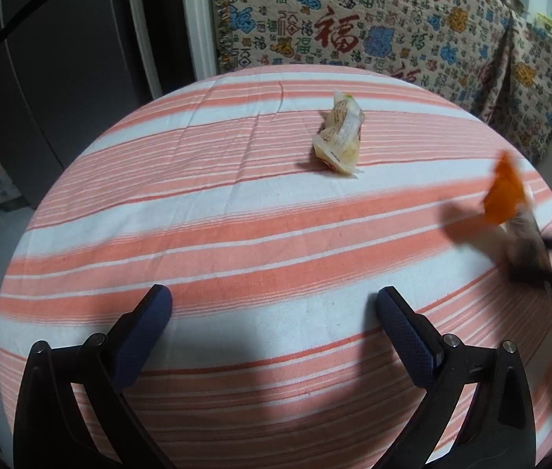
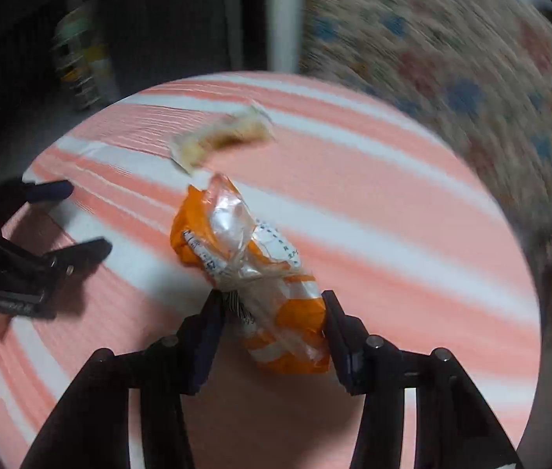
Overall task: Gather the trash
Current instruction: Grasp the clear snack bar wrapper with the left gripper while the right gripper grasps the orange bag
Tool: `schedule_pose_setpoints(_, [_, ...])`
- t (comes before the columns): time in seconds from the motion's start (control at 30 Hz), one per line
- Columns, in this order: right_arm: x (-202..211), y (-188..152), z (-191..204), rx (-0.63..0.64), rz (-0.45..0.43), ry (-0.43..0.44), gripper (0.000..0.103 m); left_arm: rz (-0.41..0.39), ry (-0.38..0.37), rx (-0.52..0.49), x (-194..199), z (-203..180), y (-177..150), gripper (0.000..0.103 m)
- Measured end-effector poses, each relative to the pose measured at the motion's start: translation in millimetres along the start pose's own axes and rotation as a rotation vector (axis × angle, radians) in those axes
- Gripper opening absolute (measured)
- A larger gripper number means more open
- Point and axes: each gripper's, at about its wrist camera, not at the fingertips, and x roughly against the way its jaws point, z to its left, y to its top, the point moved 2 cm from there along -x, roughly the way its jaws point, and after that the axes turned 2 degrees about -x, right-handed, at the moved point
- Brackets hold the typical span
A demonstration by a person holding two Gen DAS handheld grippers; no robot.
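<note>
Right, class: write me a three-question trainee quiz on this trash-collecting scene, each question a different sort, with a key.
1. True or false: the left gripper holds a wrapper.
2. Multiple choice: what sits between the fingers of the right gripper? A) a pale wrapper B) an orange wrapper C) nothing
3. Fill in: the pale wrapper lies on a ____ tablecloth.

Key:
1. False; it is open over bare cloth.
2. B, the orange wrapper.
3. Striped.
</note>
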Motion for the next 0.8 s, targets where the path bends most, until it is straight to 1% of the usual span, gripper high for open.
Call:
schedule_pose_setpoints(0.03, [6,-15,-3,-0.079,0.027,0.026,0.052,-0.005,-0.012,0.008,-1,0,4,0.103])
schedule_pose_setpoints(0.07, [13,-27,-3,-0.121,0.024,0.043,0.052,-0.013,-0.038,0.011,-3,0,9,0.103])
schedule_pose_setpoints(0.13, [27,-46,4,-0.153,0.002,0.091,0.053,-0.027,-0.108,0.013,-12,-2,28,0.103])
schedule_pose_setpoints(0.17, [33,-56,6,-0.172,-0.017,0.131,0.057,-0.029,-0.136,0.011,-17,-2,37,0.102])
schedule_pose_setpoints(0.2, [37,-64,7,-0.185,-0.041,0.143,0.059,-0.030,-0.151,0.005,-24,-6,48,0.102])
schedule_pose_setpoints(0.27, [39,-78,7,-0.183,-0.083,0.105,0.060,-0.035,-0.145,-0.009,-38,-12,69,0.102])
schedule_pose_setpoints(0.33, [40,-87,7,-0.159,-0.126,0.080,0.060,-0.039,-0.141,-0.017,-50,-17,86,0.097])
schedule_pose_setpoints(0.37, [42,-90,10,-0.153,-0.133,0.069,0.060,-0.042,-0.152,-0.023,-52,-19,91,0.085])
schedule_pose_setpoints(0.4, [43,-93,10,-0.153,-0.137,0.062,0.060,-0.040,-0.170,-0.033,-53,-22,93,0.070])
schedule_pose_setpoints(0.43, [44,-95,9,-0.157,-0.142,0.065,0.060,-0.041,-0.194,-0.054,-53,-27,94,0.061])
schedule_pose_setpoints(0.47, [44,-97,7,-0.163,-0.149,0.072,0.060,-0.047,-0.205,-0.076,-52,-31,92,0.040])
schedule_pose_setpoints(0.5, [45,-98,5,-0.174,-0.153,0.080,0.060,-0.054,-0.207,-0.106,-49,-36,89,0.027])
schedule_pose_setpoints(0.53, [45,-98,3,-0.186,-0.153,0.086,0.060,-0.056,-0.201,-0.124,-46,-39,83,0.027])
schedule_pose_setpoints(0.6, [47,-94,-3,-0.222,-0.156,0.081,0.060,-0.063,-0.182,-0.124,-34,-41,71,0.027])
schedule_pose_setpoints(0.7, [50,-80,-9,-0.268,-0.181,0.073,0.060,-0.047,-0.152,-0.065,-13,-33,45,0.027])
schedule_pose_setpoints(0.8, [48,-57,-8,-0.301,-0.215,0.061,0.060,-0.024,-0.126,-0.011,11,-27,9,0.028])
